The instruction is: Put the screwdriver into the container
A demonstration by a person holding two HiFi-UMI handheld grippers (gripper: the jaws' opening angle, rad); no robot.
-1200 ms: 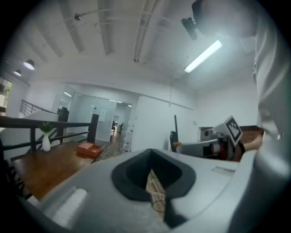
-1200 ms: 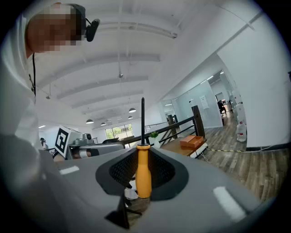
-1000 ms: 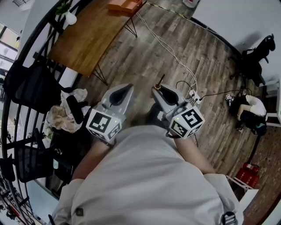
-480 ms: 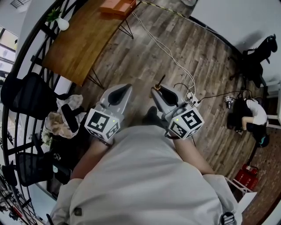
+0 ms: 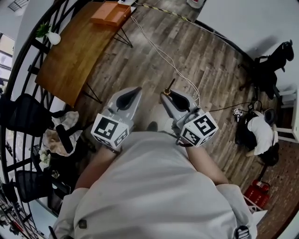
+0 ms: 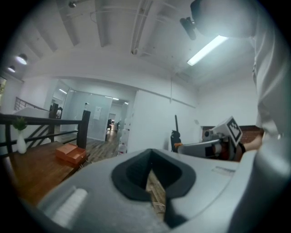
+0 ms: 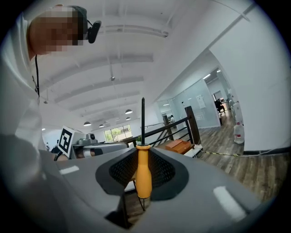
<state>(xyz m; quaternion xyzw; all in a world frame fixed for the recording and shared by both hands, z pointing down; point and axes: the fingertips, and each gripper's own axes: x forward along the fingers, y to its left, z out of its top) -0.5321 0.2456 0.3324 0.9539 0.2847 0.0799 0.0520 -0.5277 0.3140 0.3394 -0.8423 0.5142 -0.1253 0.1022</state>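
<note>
**Inspector:** Layout?

**Assessor:** The wooden table (image 5: 70,51) stands well apart from the person. An orange box (image 5: 110,13) sits at its far end, and I judge that to be the container. A white cable (image 5: 159,51) crosses the floor between.

**Inspector:** Grippers?

**Assessor:** The left gripper (image 5: 133,91) has its jaws together with nothing between them. The right gripper (image 7: 143,177) is clamped on the orange handle of the screwdriver (image 7: 142,168), with the shaft projecting beyond the tips.

**Inspector:** Hazards?

**Assessor:** The grip contact looks narrow. A jolt, such as a foot catching the cable, could pivot or drop the tool. The projecting shaft could also strike the box rim on approach and lever the tool loose.
</note>
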